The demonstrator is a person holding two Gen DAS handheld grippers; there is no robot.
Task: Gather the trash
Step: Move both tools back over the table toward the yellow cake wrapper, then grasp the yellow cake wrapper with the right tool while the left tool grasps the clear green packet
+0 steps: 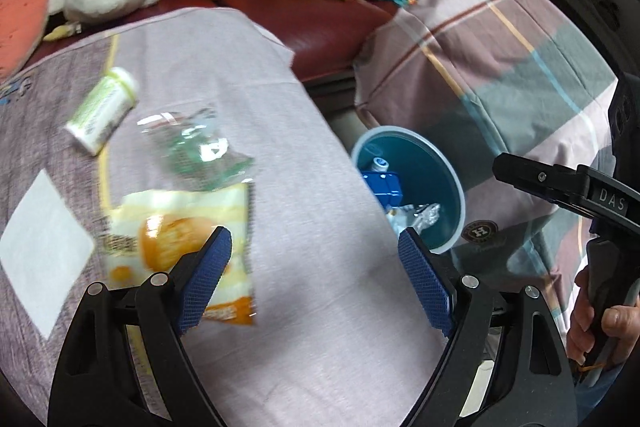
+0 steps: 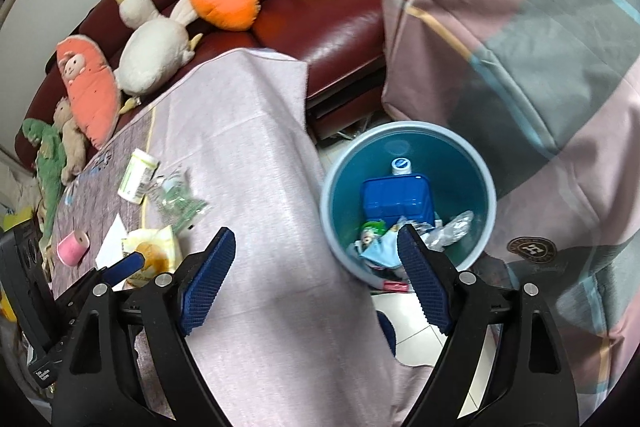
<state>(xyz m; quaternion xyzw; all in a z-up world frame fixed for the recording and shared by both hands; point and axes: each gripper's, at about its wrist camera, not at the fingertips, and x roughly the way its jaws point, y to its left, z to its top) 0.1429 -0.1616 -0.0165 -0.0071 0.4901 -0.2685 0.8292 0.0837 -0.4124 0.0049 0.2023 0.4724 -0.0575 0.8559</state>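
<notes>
I had the left claw [image 1: 314, 259] tilted down over the cloth-covered bench [image 1: 320, 187], jaws spread wide and empty, its left finger above the yellow snack wrapper [image 1: 180, 227]. My right claw [image 2: 316, 259] pointed down likewise, gaping and holding nothing, over the bench edge beside the blue bin [image 2: 408, 203] on the floor. Farther off lay a clear plastic bag [image 1: 196, 147] and a white bottle [image 1: 102, 109]

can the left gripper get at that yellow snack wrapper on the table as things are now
Probably yes. The left gripper is open with nothing between its jaws, and the yellow snack wrapper lies flat on the table cloth just beside its left finger, uncovered. Only the clear plastic bag touches its far edge.
</notes>
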